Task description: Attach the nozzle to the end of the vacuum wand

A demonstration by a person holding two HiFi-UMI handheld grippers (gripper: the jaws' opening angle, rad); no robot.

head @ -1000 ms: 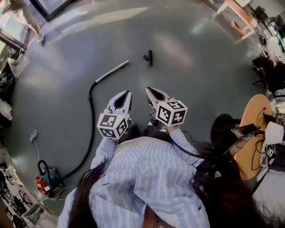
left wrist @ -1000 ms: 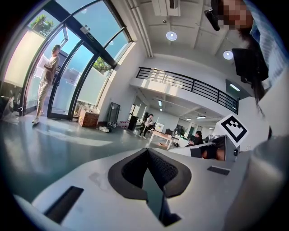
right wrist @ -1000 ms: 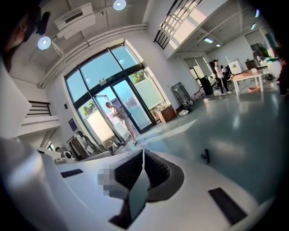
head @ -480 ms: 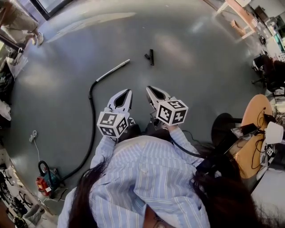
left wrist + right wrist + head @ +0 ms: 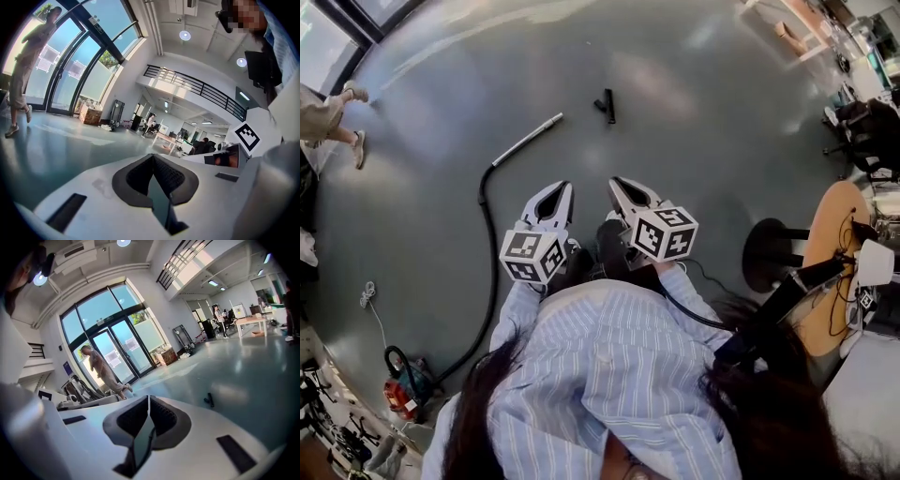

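In the head view, both tools sit at the centre of the frame, just above the striped shirt. The left hand-held gripper and the right hand-held gripper have their jaws pressed together and carry nothing. The small black plastic vacuum nozzle lies on the glossy grey floor towards the upper middle, well apart from both tools. The silver metal vacuum wand lies to its left, with its free end nearest the nozzle but not touching it. A black ribbed hose curves from the wand down to the red and black vacuum body at the lower left.

In the left gripper view, the left hand-held gripper shows its dark ribbed pads meeting in a seam with nothing between them. Neither the nozzle nor the wand appears there.

In the right gripper view, the right hand-held gripper is likewise closed and empty. The nozzle shows as a small dark piece on the floor at the right, beyond the jaws.

We judge that the risks lie ahead:
- **Reach:** jaws that arrive shut would push the light nozzle across the slick floor.
- **Wand:** the round wand may roll, or the hose may drag it off line.
- **Fit:** a shallow or skewed pinch could let the nozzle twist as it meets the wand's end.
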